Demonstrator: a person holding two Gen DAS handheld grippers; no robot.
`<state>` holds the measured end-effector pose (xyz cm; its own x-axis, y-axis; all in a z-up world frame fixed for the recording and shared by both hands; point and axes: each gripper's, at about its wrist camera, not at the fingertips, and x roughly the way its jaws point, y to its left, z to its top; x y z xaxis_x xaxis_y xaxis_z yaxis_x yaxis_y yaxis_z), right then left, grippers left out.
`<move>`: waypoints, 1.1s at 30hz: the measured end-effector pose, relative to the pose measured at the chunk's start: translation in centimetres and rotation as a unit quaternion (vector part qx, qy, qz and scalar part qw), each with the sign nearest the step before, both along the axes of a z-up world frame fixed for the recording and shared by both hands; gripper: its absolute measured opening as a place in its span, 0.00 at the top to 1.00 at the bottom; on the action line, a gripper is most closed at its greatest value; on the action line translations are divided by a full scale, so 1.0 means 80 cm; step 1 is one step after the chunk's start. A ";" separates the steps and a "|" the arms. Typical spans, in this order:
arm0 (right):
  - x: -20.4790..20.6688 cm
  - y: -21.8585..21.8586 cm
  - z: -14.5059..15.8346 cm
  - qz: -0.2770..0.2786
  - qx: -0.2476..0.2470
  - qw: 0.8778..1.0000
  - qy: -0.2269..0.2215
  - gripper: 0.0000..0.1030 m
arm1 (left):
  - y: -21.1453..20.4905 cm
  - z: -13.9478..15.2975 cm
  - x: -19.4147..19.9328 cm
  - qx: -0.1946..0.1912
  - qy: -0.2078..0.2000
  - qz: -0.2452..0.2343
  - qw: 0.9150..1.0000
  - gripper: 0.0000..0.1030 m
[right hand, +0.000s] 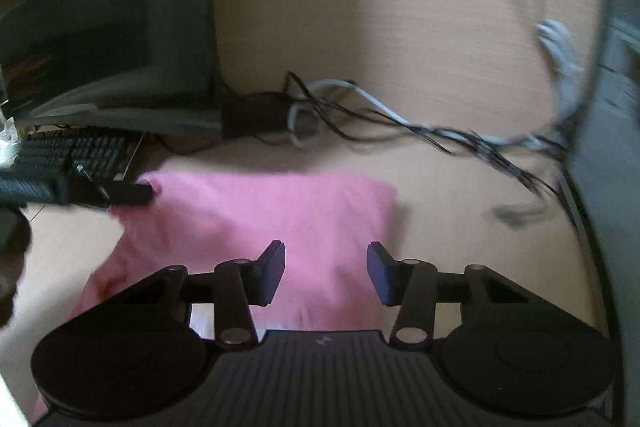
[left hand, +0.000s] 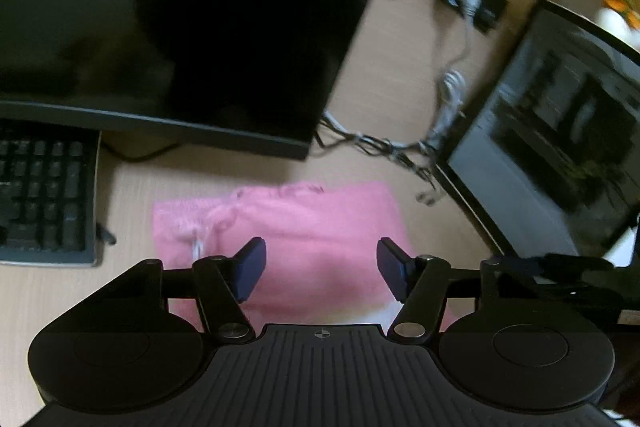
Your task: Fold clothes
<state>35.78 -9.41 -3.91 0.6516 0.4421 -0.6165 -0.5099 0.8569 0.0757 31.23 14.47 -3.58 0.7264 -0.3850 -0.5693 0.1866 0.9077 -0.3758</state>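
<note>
Both grippers, left (left hand: 320, 269) and right (right hand: 326, 273), are held apart, empty, above pink cloth (right hand: 272, 215), seemingly folded, lying lower-centre.

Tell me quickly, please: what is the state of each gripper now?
Left gripper: open, holding nothing, above the pink garment.
Right gripper: open, holding nothing, also above the pink garment.

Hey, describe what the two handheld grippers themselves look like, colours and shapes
Both the left gripper and right gripper are matte black: ribbed central body, two round discs, linkage arms on silver pivots, dark navy flat finger pads. A small crosshair marks the left; a lightning-like mark, the right.
</note>
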 end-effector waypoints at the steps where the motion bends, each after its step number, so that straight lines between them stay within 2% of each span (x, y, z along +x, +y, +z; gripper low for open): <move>1: 0.018 0.008 -0.008 0.006 0.004 1.000 0.008 0.55 | -0.002 -0.007 0.012 0.011 0.004 0.009 1.000 0.36; 4: 0.048 0.015 -0.031 0.021 0.003 0.999 0.025 0.55 | 0.006 -0.038 0.048 0.046 0.033 0.055 0.997 0.37; 7: 0.070 0.016 -0.056 0.035 -0.003 0.999 0.039 0.53 | 0.021 -0.069 0.069 0.032 0.070 0.081 0.994 0.43; 9: 0.084 0.017 -0.069 0.044 -0.007 0.998 0.049 0.52 | 0.024 -0.077 0.073 0.030 0.067 0.080 0.994 0.44; 11: 0.088 0.016 -0.059 0.049 -0.010 0.997 0.053 0.52 | 0.023 -0.078 0.076 0.032 0.065 0.079 0.994 0.42; 13: 0.087 0.018 -0.041 0.060 -0.006 0.997 0.037 0.52 | 0.023 -0.079 0.079 0.028 0.065 0.078 0.994 0.39; 15: 0.095 0.028 -0.028 0.074 -0.001 0.997 0.020 0.52 | 0.020 -0.075 0.077 0.025 0.065 0.079 0.994 0.30; 17: 0.105 0.039 -0.016 0.087 0.001 0.996 0.004 0.52 | 0.017 -0.070 0.073 0.022 0.065 0.081 0.994 0.28; 19: 0.123 0.062 -0.024 0.097 -0.014 0.995 0.000 0.53 | 0.015 -0.064 0.067 0.015 0.064 0.085 0.994 0.26; 22: 0.146 0.086 -0.046 0.115 -0.041 0.992 0.017 0.53 | 0.022 -0.050 0.052 -0.007 0.060 0.096 0.994 0.20; 24: 0.157 0.092 -0.062 0.124 -0.052 0.990 0.036 0.57 | 0.032 -0.040 0.039 -0.021 0.054 0.109 0.992 0.15; 25: 0.160 0.092 -0.069 0.127 -0.054 0.989 0.043 0.63 | 0.039 -0.035 0.031 -0.027 0.051 0.117 0.991 0.13; 27: 0.153 0.091 -0.066 0.141 -0.055 0.988 0.045 0.93 | 0.056 -0.026 0.013 -0.037 0.046 0.133 0.989 0.11; 29: 0.134 0.088 -0.054 0.157 -0.053 0.985 0.041 0.95 | 0.076 -0.022 -0.005 -0.054 0.046 0.149 0.986 0.09; 33: 0.060 0.069 -0.005 0.193 -0.042 0.980 -0.003 0.95 | 0.116 -0.025 -0.036 -0.100 0.058 0.178 0.977 0.09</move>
